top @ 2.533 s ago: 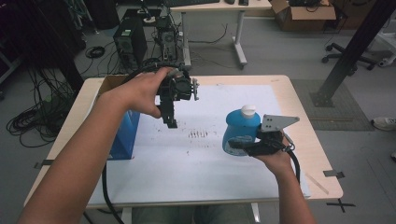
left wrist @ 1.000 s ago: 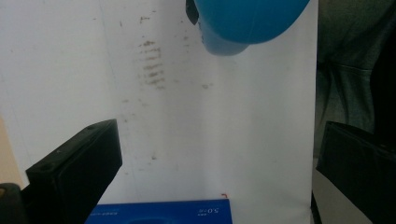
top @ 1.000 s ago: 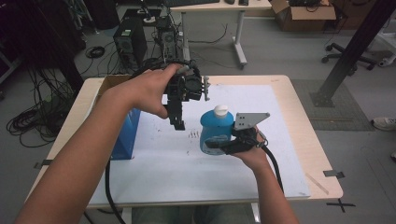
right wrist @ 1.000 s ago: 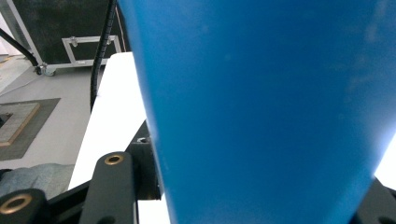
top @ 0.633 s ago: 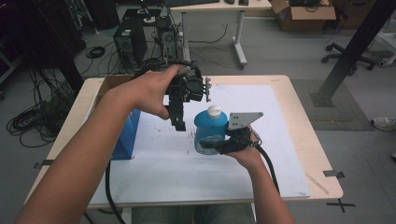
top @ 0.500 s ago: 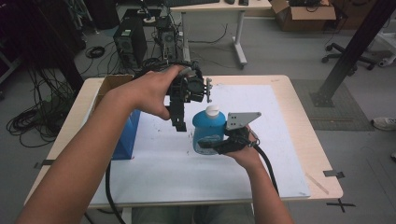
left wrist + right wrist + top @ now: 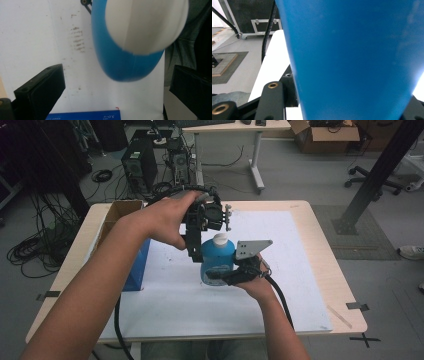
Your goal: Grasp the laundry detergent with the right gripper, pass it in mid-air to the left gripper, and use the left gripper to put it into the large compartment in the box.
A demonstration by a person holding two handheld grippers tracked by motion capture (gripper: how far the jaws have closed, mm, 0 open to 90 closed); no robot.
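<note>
Two risks: the right gripper (image 7: 225, 276) clamps the bottle (image 7: 216, 262) low, so the left gripper's (image 7: 196, 251) wide-open, empty jaws descending off-centre onto the cap (image 7: 220, 239) could tip it or slip off.

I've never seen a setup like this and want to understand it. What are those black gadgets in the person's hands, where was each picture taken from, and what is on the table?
No robot here: a person holds a hand-held claw in each hand. The high view looks down from above the person's side of the table. The other two come from small cameras riding on the claws, looking along their black jaws.

The right claw grips a blue bottle with a white cap, held upright over a white sheet covering the tabletop. In the right gripper view the bottle's blue body sits pressed between the jaws.

The left claw hangs over the cap with its jaws open; in the left gripper view the cap appears close up between them, not yet gripped.

At the table's left edge stand a blue box and an open cardboard box.
</note>
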